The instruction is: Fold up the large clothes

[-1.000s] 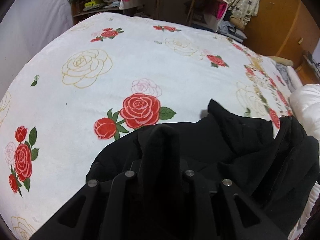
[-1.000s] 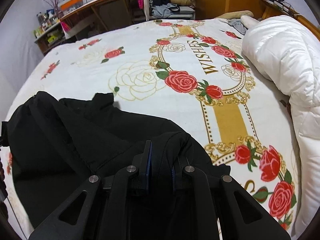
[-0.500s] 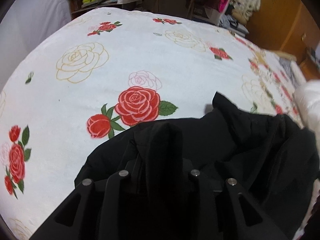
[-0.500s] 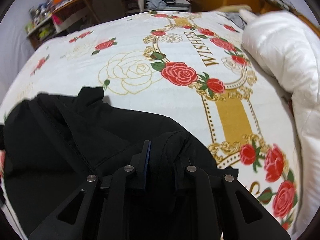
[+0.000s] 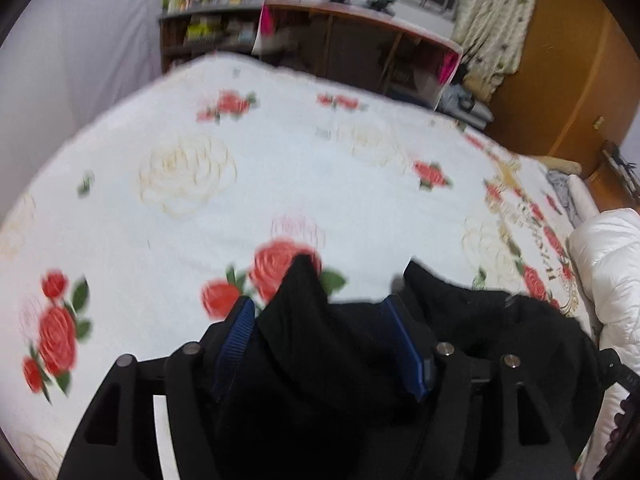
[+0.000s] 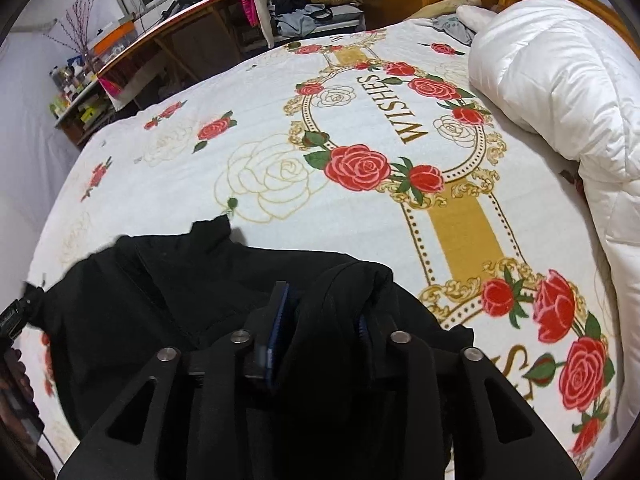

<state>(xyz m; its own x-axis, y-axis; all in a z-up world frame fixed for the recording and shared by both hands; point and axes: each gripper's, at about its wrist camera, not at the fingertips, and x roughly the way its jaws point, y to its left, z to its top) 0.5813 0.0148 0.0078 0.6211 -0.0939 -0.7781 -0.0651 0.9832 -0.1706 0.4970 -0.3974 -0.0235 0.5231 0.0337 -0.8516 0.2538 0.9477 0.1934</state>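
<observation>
Both jaws opening, black garment (image 6: pixel 168 292) peaks loose between left gripper (image 5: pixel 320 320) and right gripper (image 6: pixel 320 312) pads, lower frame.
Best lifted straight off rose-print bedspread (image 6: pixel 280 128), sparing folded edge.

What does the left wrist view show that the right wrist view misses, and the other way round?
Only the left wrist view: the left hand-held gripper, jaws opening, a peak of the black garment standing between its blue pads, and patterned curtains.

Only the right wrist view: the right hand-held gripper, jaws opening around a fold of garment, and the gold "WISHES" frame.

Both: the garment, rose bedspread, white duvet and the desk behind the bed.
</observation>
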